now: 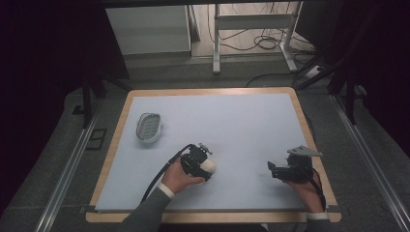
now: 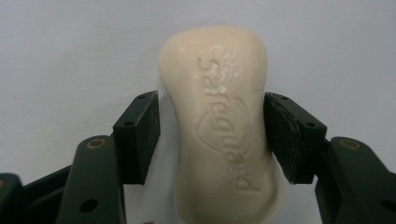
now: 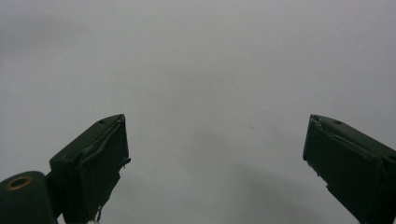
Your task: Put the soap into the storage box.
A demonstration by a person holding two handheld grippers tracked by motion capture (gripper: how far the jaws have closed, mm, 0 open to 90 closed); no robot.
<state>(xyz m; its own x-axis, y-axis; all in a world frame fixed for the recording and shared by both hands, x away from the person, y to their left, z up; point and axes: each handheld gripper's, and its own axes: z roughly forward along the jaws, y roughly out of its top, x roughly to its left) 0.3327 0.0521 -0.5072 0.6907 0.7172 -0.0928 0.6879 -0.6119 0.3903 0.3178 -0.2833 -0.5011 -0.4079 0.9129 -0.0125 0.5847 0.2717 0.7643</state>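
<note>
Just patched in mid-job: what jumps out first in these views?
The cream soap bar lies between the jaws of the left gripper; the right pad touches its side, the left shows a slim gap. A white soap dish sits at the mat's far left, and the right gripper hangs open over bare mat.

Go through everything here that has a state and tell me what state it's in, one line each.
Soap bar: lying flat on the table, embossed side up, between the left claw's jaws.
Left claw: right jaw touching the soap, small gap at the left jaw.
Right claw: open, nothing between its jaws.
Soap dish: empty, upright.
</note>
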